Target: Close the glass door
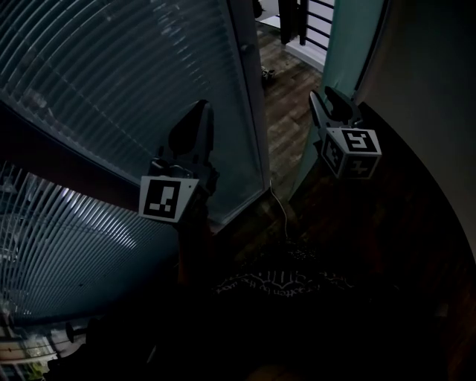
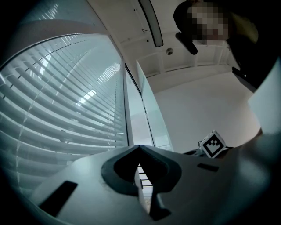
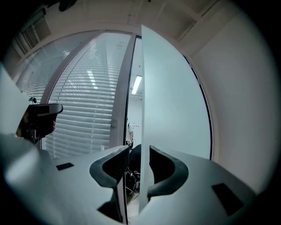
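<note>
The frosted glass door [image 1: 338,52] stands ajar at the right of the doorway, a gap of wooden floor between it and the fixed frame [image 1: 251,97]. My right gripper [image 1: 327,100] is held up at the door's free edge. In the right gripper view the door [image 3: 175,101] runs between the jaws of my right gripper [image 3: 135,149], which is open; the left jaw stands clear of the glass. My left gripper [image 1: 199,108] hovers in front of the blind-covered pane [image 1: 126,67]. In its own view the left gripper [image 2: 138,146] is shut on nothing, with the blinds [image 2: 66,110] ahead.
A white wall [image 1: 424,74] runs close behind the door on the right. A thin cable [image 1: 279,201] lies across the wooden floor [image 1: 286,89] at the threshold, with a patterned rug [image 1: 282,279] below. Dark railings [image 1: 312,22] stand beyond the doorway.
</note>
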Motion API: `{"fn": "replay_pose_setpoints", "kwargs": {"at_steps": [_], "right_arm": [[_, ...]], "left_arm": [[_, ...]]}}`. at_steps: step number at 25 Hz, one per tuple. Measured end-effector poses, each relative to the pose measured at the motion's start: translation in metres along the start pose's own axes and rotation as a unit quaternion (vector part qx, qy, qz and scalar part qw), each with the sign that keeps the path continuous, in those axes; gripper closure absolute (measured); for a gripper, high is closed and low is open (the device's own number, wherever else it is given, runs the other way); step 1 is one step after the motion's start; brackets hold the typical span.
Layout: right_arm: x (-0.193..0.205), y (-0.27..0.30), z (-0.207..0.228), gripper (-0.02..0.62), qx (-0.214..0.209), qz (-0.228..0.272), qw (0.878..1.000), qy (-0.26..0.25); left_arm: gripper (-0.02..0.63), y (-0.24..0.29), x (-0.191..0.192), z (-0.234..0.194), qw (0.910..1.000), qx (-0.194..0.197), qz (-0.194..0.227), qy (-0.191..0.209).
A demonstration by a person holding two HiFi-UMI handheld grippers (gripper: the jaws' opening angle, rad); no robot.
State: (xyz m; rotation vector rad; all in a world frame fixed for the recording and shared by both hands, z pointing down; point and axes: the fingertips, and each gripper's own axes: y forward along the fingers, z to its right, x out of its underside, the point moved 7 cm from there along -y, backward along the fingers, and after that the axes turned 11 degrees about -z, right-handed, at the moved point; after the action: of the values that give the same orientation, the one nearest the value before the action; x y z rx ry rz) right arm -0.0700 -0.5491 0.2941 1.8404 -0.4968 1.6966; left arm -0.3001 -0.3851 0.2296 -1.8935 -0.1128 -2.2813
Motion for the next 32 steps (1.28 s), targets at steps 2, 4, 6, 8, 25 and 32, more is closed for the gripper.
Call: {"fn": "replay_pose_setpoints", "kwargs": {"at_steps": [2, 4, 6, 8, 25, 32], "right_arm": [[-0.002, 0.002, -0.001, 0.471, -0.001, 0.003, 1.000, 0.001], [-0.002, 0.005, -0.002, 0.471, -0.002, 0.005, 1.000, 0.001], [0.000, 0.010, -0.004, 0.471, -0.008, 0.006, 1.000, 0.001], [0.000, 0.017, -0.007, 0.471, -0.018, 0.005, 1.000, -0.002], [0.000, 0.058, -0.016, 0.471, -0.105, -0.014, 0.993, -0.047], [-0.013, 0.061, -0.024, 0.471, -0.145, -0.003, 0.989, -0.035]], "left_arm": [[0.604, 0.000, -0.001, -0.003, 1.0000, -0.002, -0.003, 0.000], [0.604, 0.001, 0.000, -0.005, 1.0000, -0.005, -0.004, 0.002], [0.604, 0.002, 0.004, -0.008, 0.9999, -0.012, -0.004, 0.002], [0.604, 0.003, 0.008, -0.012, 0.9998, -0.022, -0.004, 0.000], [0.604, 0.034, 0.010, -0.011, 0.9982, -0.059, -0.007, 0.002], [0.604, 0.031, 0.001, -0.013, 0.9966, -0.081, -0.014, 0.003]]}}
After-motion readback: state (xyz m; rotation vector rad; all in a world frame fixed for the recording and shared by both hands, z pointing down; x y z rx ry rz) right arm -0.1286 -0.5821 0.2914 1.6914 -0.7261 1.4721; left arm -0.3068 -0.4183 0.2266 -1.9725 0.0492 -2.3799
